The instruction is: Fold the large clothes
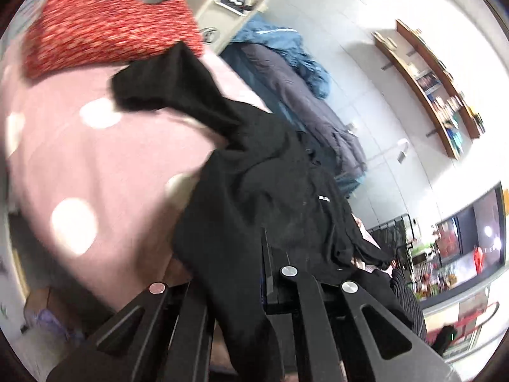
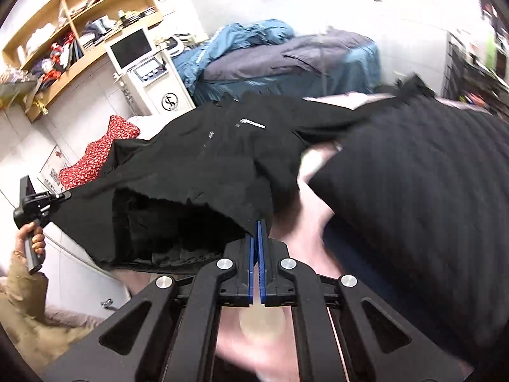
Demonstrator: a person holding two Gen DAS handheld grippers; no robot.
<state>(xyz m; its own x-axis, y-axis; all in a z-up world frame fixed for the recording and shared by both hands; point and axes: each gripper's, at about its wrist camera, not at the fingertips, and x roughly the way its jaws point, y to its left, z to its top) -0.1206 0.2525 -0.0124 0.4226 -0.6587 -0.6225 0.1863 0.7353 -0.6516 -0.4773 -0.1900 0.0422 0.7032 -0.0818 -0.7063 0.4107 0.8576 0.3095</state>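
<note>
A large black garment (image 2: pixel 197 159) with a small white logo hangs stretched above a pink bed. My right gripper (image 2: pixel 257 222) is shut, its blue pads pinching the garment's lower hem at their tips. My left gripper (image 2: pixel 68 194), held by a hand in a tan sleeve, grips the opposite corner at the far left of the right wrist view. In the left wrist view the black garment (image 1: pixel 254 184) drapes over my left gripper (image 1: pixel 267 254) and hides its fingertips; one sleeve trails back toward a red pillow.
The pink bedspread (image 1: pixel 95 165) has white dots, with a red patterned pillow (image 1: pixel 105 38) at its head. Blue and grey jackets (image 2: pixel 286 60) are piled behind. A white machine with a screen (image 2: pixel 143 63) and wooden shelves (image 2: pixel 79 16) stand by the wall. Black ribbed cloth (image 2: pixel 413 175) lies at right.
</note>
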